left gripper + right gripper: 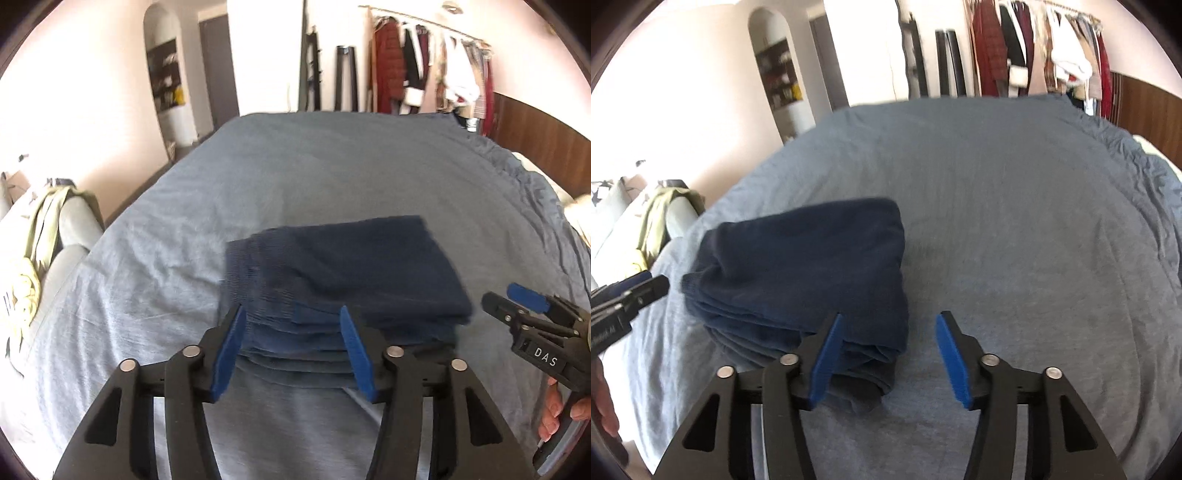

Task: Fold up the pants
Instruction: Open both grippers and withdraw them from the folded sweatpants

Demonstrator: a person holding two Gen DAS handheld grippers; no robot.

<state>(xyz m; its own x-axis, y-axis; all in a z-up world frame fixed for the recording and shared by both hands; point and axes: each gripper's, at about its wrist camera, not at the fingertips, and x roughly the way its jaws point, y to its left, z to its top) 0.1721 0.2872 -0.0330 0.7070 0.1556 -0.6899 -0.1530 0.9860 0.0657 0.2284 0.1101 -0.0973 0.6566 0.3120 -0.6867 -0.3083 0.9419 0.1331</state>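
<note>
Dark navy pants (343,280) lie folded in a compact stack on the blue-grey bedspread (295,173); several layered edges face me. My left gripper (293,321) is open and empty, just above the stack's near edge. My right gripper (890,328) is open and empty, over the near right corner of the pants (798,266). The right gripper also shows in the left wrist view (517,306), to the right of the stack. The left gripper also shows in the right wrist view (635,291), to the left of the stack.
A grey armchair (70,229) with an olive garment (33,258) stands left of the bed. A clothes rack (428,66) stands behind the bed. A dark wooden headboard (543,147) lies to the right.
</note>
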